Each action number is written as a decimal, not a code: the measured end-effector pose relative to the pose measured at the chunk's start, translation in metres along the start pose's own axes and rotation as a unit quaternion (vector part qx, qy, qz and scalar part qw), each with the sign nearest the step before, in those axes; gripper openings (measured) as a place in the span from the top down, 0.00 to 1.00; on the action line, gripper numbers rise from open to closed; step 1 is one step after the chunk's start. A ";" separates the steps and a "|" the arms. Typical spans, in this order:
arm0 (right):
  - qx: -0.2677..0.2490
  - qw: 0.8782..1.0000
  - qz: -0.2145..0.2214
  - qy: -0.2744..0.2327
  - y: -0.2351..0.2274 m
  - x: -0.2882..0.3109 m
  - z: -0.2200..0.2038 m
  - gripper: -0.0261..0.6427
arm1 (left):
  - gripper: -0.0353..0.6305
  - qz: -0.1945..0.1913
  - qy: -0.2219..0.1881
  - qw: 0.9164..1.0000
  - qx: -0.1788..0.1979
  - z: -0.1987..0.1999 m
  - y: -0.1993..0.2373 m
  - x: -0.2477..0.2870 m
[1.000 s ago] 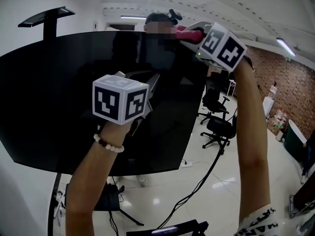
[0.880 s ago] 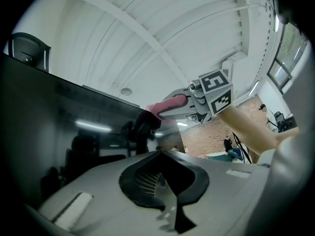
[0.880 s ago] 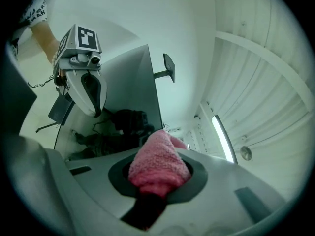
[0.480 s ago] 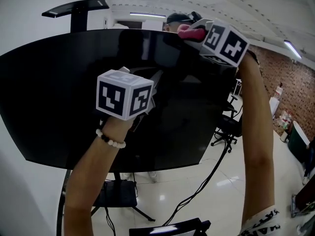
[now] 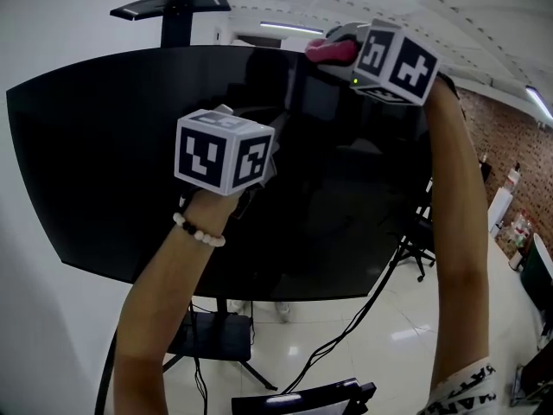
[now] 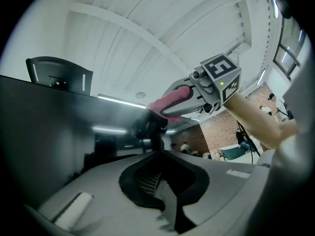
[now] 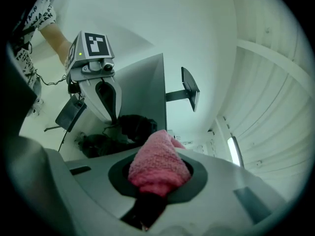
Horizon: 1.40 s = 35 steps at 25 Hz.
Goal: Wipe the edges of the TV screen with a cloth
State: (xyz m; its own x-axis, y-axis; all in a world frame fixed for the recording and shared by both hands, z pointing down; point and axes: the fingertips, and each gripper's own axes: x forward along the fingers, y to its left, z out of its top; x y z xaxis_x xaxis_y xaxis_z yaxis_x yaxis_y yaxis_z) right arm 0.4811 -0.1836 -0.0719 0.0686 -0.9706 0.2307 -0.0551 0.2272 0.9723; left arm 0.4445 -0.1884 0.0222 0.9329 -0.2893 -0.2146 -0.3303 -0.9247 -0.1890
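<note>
Right claw (image 5: pixel 339 50) clamped on the pink cloth (image 5: pixel 327 52), up at the top edge of the TV screen (image 5: pixel 112 154): edge-wiping looks under way! Left claw (image 7: pixel 110 107) closed, empty (just idling) before the screen's middle. Next: slide along that edge, keeping contact.

Along the top edge of the TV screen (image 5: pixel 112 145) you have open air leftward from your right tool (image 5: pixel 340 47), clamped on the pink cloth (image 5: pixel 327 53), as far as the dark shelf (image 5: pixel 171 8) on its post behind that edge, while your left tool (image 5: pixel 268 150) hangs close before the glass lower down.
</note>
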 end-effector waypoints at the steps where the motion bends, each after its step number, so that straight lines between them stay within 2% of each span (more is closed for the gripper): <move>1: -0.001 1.000 0.006 -0.002 -0.002 0.005 0.004 0.84 | 0.96 0.000 -0.001 1.000 -0.002 -0.001 0.005 -0.001; 5: 0.003 0.999 0.030 -0.017 -0.005 0.016 0.034 0.84 | 0.96 0.009 0.000 1.000 0.001 -0.002 0.026 -0.019; 9: -0.012 0.999 0.027 -0.017 -0.004 0.032 0.079 0.84 | 0.96 0.016 -0.010 1.000 0.009 0.001 0.051 -0.053; 15: -0.008 0.999 0.015 -0.034 -0.011 0.078 0.175 0.84 | 0.96 0.024 -0.007 0.999 0.030 0.001 0.120 -0.126; 23: 0.001 1.000 0.010 -0.014 -0.013 0.140 0.307 0.85 | 0.96 0.048 0.013 0.998 0.042 -0.002 0.224 -0.250; 27: 0.007 0.999 0.010 -0.029 -0.016 0.169 0.359 0.84 | 0.96 0.077 0.021 0.996 0.044 -0.011 0.267 -0.292; 35: -0.004 0.997 0.037 -0.064 -0.018 0.197 0.411 0.84 | 0.96 0.146 0.012 0.989 0.018 -0.009 0.320 -0.334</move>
State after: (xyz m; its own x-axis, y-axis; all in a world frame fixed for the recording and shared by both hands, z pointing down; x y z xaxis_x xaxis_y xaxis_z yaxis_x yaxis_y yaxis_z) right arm 0.0864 -0.4120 -0.0598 -0.0640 -0.9535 0.2945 -0.0482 0.2978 0.9534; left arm 0.0287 -0.3900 0.0418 0.7997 -0.5494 -0.2421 -0.5910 -0.7914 -0.1565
